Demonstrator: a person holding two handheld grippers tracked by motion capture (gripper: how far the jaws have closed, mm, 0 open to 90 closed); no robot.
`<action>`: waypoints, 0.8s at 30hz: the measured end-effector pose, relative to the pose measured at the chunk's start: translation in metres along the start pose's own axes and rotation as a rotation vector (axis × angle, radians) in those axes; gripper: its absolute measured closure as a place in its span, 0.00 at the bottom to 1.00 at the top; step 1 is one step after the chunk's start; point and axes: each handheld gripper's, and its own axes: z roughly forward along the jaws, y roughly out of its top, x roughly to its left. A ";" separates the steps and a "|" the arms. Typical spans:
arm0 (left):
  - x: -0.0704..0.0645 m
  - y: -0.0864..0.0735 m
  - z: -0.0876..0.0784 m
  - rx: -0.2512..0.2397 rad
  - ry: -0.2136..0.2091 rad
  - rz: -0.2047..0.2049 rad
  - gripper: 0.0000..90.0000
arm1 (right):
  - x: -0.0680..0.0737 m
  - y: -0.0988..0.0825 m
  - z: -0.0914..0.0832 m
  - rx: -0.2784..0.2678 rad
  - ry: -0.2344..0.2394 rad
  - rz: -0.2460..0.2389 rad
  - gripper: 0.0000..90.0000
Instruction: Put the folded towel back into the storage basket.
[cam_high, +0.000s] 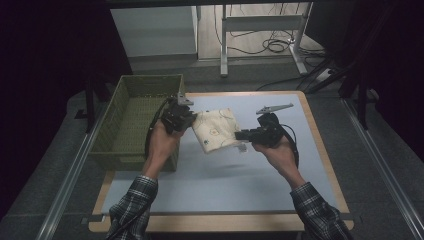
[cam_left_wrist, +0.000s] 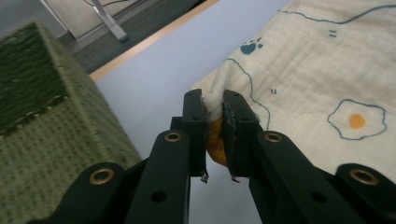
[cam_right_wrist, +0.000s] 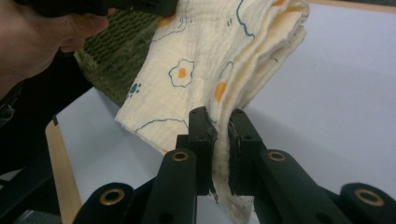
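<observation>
A folded cream cloth (cam_high: 216, 130) printed with fried eggs and blue outlines is held above the pale blue table (cam_high: 210, 170) between both grippers. My left gripper (cam_high: 187, 119) is shut on the cloth's left corner, and in the left gripper view the cloth (cam_left_wrist: 327, 84) spreads to the right of the closed left gripper (cam_left_wrist: 214, 105). My right gripper (cam_high: 241, 136) is shut on the cloth's right edge. The right gripper view shows the cloth (cam_right_wrist: 219, 51) folded in several layers, pinched by the right gripper (cam_right_wrist: 219, 122).
A green woven basket (cam_high: 131, 117) stands at the table's left side, right beside my left hand (cam_high: 161, 145). Open table surface lies in front of and to the right of the cloth. Desk legs and cables (cam_high: 270, 45) are on the floor beyond.
</observation>
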 end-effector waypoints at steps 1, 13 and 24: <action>0.003 0.000 -0.002 0.001 0.005 -0.001 0.90 | 0.002 0.003 0.002 -0.001 0.000 -0.002 0.90; 0.041 0.002 -0.028 -0.016 0.077 -0.026 0.90 | 0.020 0.043 0.027 -0.017 0.031 -0.024 0.90; 0.071 -0.006 -0.049 -0.022 0.139 -0.062 0.90 | 0.040 0.069 0.057 -0.020 0.045 -0.044 0.90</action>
